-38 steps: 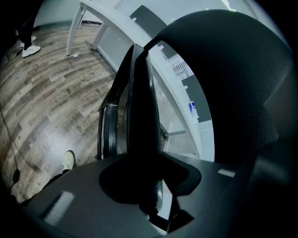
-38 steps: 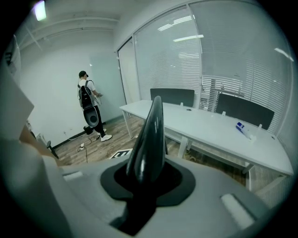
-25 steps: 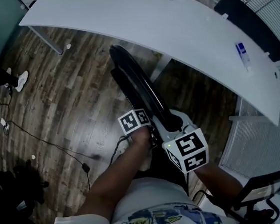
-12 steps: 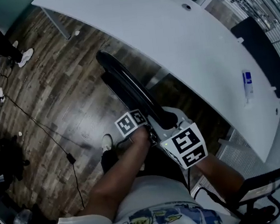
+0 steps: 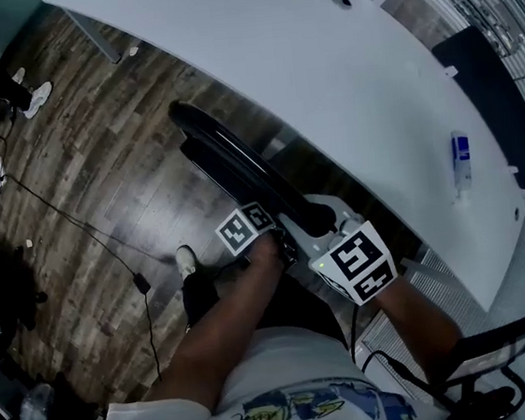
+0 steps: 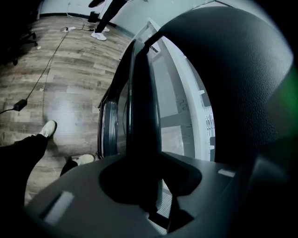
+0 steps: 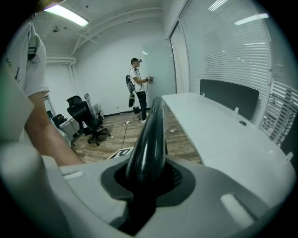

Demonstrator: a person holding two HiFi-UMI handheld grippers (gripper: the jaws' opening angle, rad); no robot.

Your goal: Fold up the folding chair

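Note:
The black folding chair [image 5: 238,160] is folded flat and stands edge-on beside the white desk, slanting from upper left to my hands. My left gripper [image 5: 281,245] is shut on its near end from the left, marker cube beside it. My right gripper [image 5: 320,231] is shut on the same end from the right. In the left gripper view the chair's dark frame [image 6: 139,116] runs straight out from between the jaws of the left gripper [image 6: 149,186]. In the right gripper view the chair's glossy black edge [image 7: 149,139] rises out of the right gripper [image 7: 144,186].
A long white desk [image 5: 342,82] curves along the right, with a small blue-and-white bottle [image 5: 461,158] on it. A cable [image 5: 76,226] crosses the wood floor at the left. Black office chairs [image 7: 84,116] and another person [image 7: 138,88] stand further off. A black chair [image 5: 495,347] is at my lower right.
Both grippers have kept their hold while the chair shifted left along the desk and rolled a little. My shoe has come into view on the floor at the left.

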